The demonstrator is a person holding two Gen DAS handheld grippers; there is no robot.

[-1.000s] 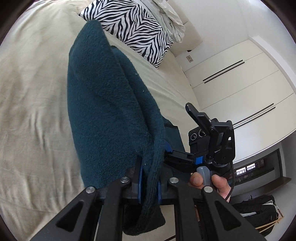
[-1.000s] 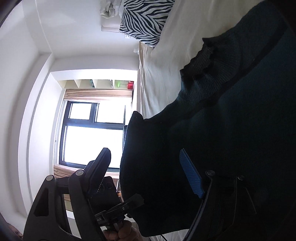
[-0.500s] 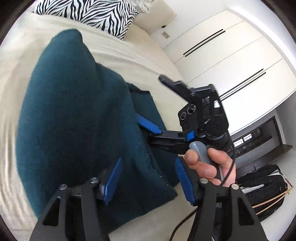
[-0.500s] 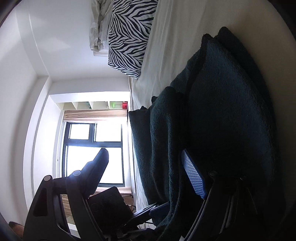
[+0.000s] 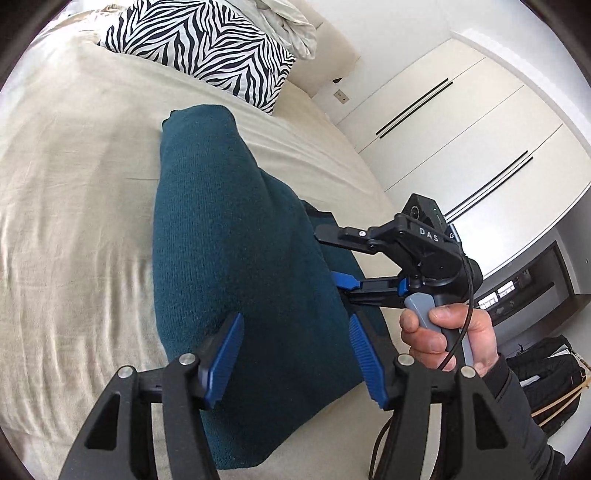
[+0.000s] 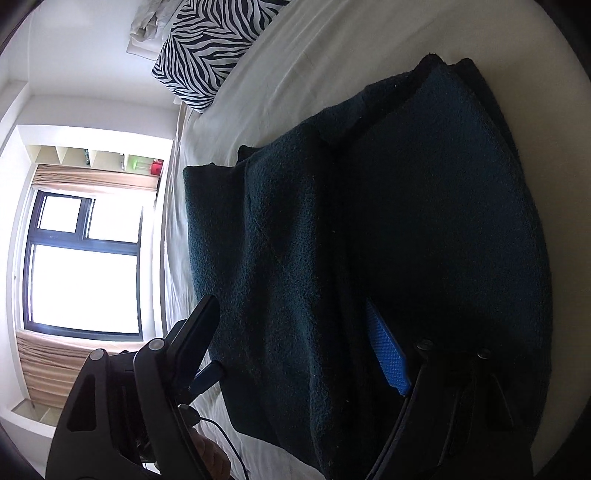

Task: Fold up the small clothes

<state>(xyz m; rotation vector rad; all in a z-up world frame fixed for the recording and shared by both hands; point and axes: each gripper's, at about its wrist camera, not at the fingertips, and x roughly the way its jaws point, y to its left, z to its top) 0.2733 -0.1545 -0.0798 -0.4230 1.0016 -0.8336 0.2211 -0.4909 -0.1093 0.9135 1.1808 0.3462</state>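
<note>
A dark teal knitted garment (image 5: 236,236) lies folded in layers on the beige bed sheet (image 5: 74,192); it also fills the right wrist view (image 6: 369,221). My left gripper (image 5: 295,354) is open and empty, its blue pads just above the garment's near end. My right gripper (image 6: 295,332) is open, jaws spread over the garment's near edge, holding nothing. In the left wrist view the right gripper (image 5: 354,258) sits at the garment's right side, held by a hand.
A zebra-print pillow (image 5: 207,48) and a rumpled pale cloth (image 5: 284,22) lie at the head of the bed. White wardrobe doors (image 5: 461,122) stand to the right, a black bag (image 5: 546,376) on the floor. A window (image 6: 81,266) is beyond the bed edge.
My left gripper let go of the garment and opened. The raised garment came down and now lies folded flat on the bed. Both grippers drew back slightly.
</note>
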